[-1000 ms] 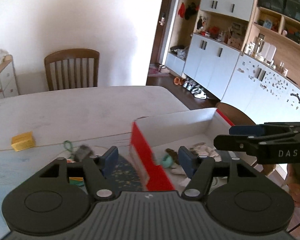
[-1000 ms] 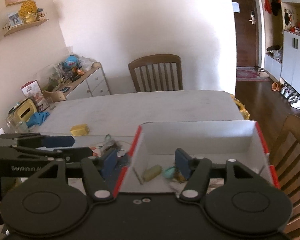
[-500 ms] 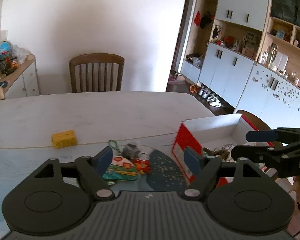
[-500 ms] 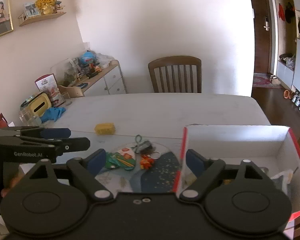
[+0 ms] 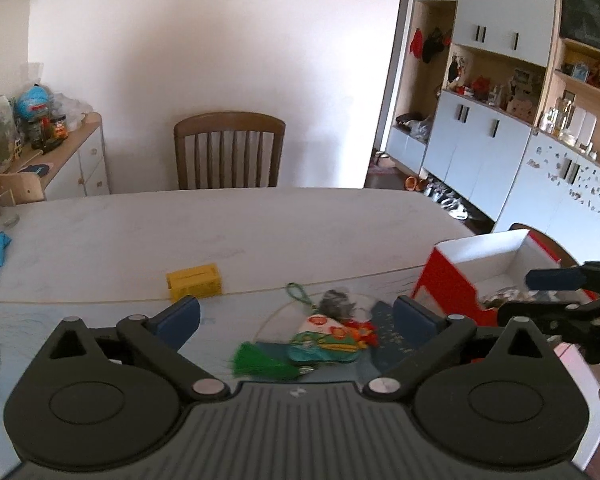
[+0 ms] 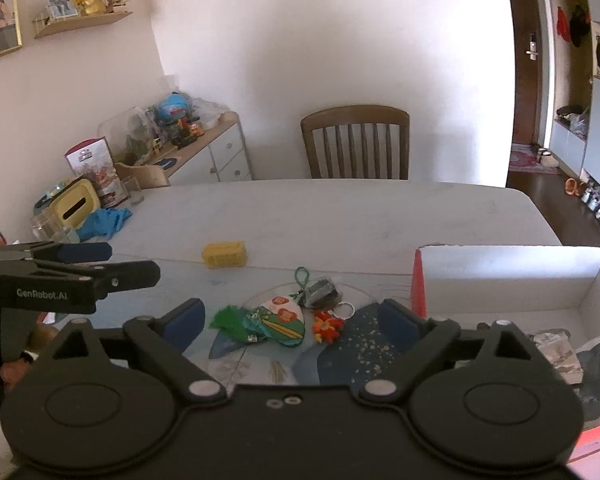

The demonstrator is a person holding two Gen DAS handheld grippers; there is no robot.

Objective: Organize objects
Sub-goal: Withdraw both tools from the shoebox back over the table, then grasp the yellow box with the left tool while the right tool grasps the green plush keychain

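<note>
Both grippers have swung left from the box to the trinkets on the table. Left gripper and right gripper are opening wide, empty.

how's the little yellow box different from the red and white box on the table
The yellow box is small, plain yellow and closed, with a slot on its top; the red and white box is far larger, open-topped, red outside and white inside. The yellow box stands alone on bare table near the middle; the red and white box sits at the right edge with items inside. Both are rectangular and rest upright on the table.
</note>
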